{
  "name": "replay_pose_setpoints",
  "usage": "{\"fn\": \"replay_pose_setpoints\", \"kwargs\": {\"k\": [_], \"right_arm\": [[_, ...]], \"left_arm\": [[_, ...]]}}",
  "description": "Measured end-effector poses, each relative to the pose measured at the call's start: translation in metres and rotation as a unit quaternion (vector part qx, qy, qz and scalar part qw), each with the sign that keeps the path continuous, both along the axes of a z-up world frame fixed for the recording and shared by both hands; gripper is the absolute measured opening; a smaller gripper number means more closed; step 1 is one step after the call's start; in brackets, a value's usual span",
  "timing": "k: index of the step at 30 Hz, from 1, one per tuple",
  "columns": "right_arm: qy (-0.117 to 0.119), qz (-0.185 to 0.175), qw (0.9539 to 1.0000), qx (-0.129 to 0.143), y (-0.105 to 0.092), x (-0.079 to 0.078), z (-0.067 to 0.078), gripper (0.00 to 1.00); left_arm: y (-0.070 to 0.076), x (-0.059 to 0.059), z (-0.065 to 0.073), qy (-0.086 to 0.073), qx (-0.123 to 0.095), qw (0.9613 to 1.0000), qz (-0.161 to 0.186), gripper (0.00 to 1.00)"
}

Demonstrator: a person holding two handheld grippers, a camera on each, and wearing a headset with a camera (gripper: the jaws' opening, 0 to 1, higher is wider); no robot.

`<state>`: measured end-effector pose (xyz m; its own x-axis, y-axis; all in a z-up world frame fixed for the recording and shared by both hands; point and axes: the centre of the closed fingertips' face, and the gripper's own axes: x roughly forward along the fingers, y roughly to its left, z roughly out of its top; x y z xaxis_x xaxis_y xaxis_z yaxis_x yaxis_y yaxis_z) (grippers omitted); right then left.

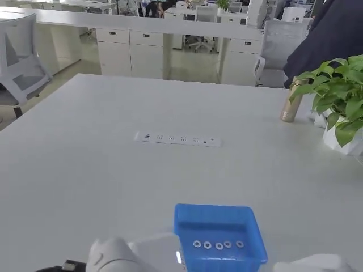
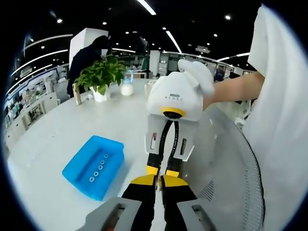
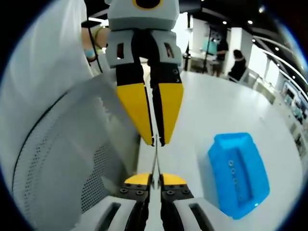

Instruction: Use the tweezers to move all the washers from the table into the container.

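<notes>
The right gripper (image 3: 155,179) is pressed together on the thin tweezers (image 3: 155,161). The left gripper (image 3: 156,142), facing it, seems to pinch their other end. Farther out on the white table (image 1: 170,175) sits the blue container (image 1: 249,226), with five washers (image 1: 218,245) in a row inside.

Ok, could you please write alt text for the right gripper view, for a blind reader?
Two grippers face each other over a white table: the right gripper at the bottom and the left gripper from the top, both shut on thin metal tweezers. To the right lies a blue container with a row of washers inside.
</notes>
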<state>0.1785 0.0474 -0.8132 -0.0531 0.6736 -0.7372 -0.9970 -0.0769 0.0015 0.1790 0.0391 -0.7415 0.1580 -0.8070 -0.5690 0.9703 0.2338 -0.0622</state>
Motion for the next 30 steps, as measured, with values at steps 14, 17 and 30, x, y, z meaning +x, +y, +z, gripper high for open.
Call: {"fn": "replay_pose_setpoints", "kwargs": {"k": [14, 17, 30], "right_arm": [[-0.024, -0.019, 0.9992, -0.026, -0.01, 0.015, -0.01, 0.04], [-0.023, -0.03, 0.999, -0.025, -0.012, 0.017, -0.017, 0.04], [0.036, -0.202, 0.9767, 0.063, -0.026, 0.024, -0.004, 0.1]], "left_arm": [[0.002, 0.007, -0.016, -0.022, 0.054, 0.9977, -0.035, 0.0], [0.004, 0.009, -0.024, -0.033, 0.074, 0.9956, -0.046, 0.0], [0.032, 0.008, -0.067, -0.015, 0.151, 0.9868, -0.058, 0.0]]}}
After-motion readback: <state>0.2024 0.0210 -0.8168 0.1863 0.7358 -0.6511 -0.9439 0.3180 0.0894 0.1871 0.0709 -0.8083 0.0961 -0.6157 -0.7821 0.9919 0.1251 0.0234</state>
